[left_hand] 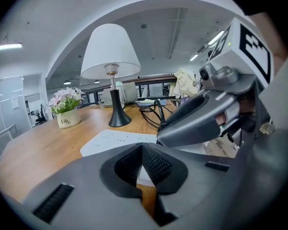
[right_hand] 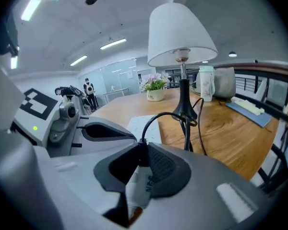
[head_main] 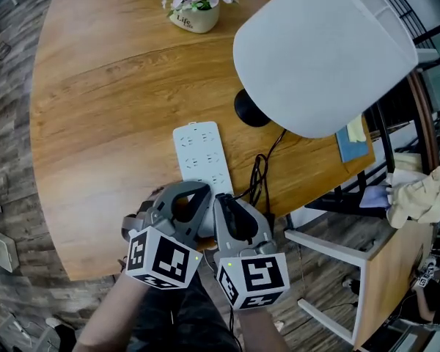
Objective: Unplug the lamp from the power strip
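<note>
Risks first. The right gripper [right_hand: 141,152] has its jaws clenched on the plug [right_hand: 140,188] at the near end of the power strip [head_main: 200,155]. The grip sits right by the collar where the cord [right_hand: 153,117] leaves the plug. If the pull loads the cord rather than the plug body, the pads could slip off or strain the cord. A pull off-square to the strip's face likely binds the pins.

The left gripper [left_hand: 141,150] has its jaws clamped on the strip's near edge, just beside the plug, with white strip edge showing between the pads. That hold looks shallow. If it slips, the strip lifts with the plug and nothing separates.

The cord runs off the strip's right side in a loose tangle to the lamp [head_main: 319,50], which stands just past the strip's far right corner. A plug that frees with a jerk could drag the cord and rock the lamp. The grippers are almost touching, so they may foul each other. Whether the plug is fully seated can't be seen, since the grippers cover it.

Pose: both hands come in over the counter [head_main: 95,123] edge nearest the strip's near end, side by side. The grippers point forward and moderately down, left on the strip's left, right on its right.
</note>
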A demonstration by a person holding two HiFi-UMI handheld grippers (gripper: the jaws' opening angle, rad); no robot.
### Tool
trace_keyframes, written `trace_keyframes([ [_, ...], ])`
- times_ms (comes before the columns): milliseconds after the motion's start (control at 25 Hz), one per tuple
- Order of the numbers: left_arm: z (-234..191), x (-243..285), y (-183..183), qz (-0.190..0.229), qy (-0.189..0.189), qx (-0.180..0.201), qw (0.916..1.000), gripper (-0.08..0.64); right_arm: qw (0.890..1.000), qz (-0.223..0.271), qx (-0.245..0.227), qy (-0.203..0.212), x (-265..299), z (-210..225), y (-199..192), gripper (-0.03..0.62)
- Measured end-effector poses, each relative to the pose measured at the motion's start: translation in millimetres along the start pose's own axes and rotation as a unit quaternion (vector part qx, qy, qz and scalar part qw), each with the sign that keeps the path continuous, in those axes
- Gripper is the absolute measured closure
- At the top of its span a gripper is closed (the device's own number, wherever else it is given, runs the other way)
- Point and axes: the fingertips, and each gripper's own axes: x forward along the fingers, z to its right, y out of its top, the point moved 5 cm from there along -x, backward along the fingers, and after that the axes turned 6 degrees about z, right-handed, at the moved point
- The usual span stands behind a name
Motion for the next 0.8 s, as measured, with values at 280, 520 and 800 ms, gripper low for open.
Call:
trace_keyframes([
  [280,-1,0,0,-0.001,-0.005,0.000,1.0000,0.566,1.000,0.010,-0.004,-0.012,-1,-4,-1,0.523],
  [520,-2,-1,0,0.004,-0.013,-0.009,0.9999,0.566,0.997,0.015,0.075,0.007,-1,5,0,0.523],
  [800,0,0,0,-0.001,-0.010,-0.007,0.9999,0.566,0.999,0.005,-0.015,-0.033,-1,-7,0,0.523],
])
